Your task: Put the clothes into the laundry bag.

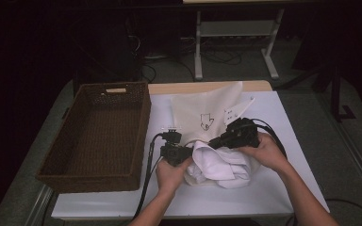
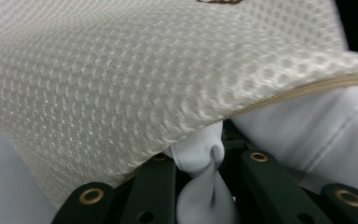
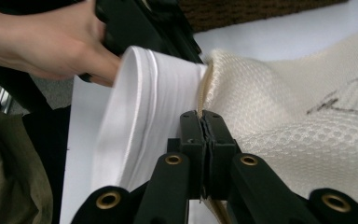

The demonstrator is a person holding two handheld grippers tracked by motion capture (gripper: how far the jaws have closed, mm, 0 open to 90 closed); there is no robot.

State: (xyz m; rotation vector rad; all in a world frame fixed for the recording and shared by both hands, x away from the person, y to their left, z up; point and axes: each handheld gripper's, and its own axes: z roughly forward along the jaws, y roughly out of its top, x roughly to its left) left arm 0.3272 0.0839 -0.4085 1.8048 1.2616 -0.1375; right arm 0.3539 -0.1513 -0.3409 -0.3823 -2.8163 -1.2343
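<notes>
Right gripper was clamped on the mesh bag's zipper edge, left gripper pinching the white garment at its mouth mid-table; garment could slip out if that small pinch gave.

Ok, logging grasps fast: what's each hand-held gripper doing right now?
Left hand-held gripper: shut on white cloth.
Right hand-held gripper: shut on mesh bag edge.

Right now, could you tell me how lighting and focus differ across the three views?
High view: dark surroundings, bright white table, brown woven basket dim. Left gripper view: cream mesh laundry bag soft and blurred up close. Right gripper view: the hand slightly blurred, the right claw sharp on the bag's edge.
</notes>
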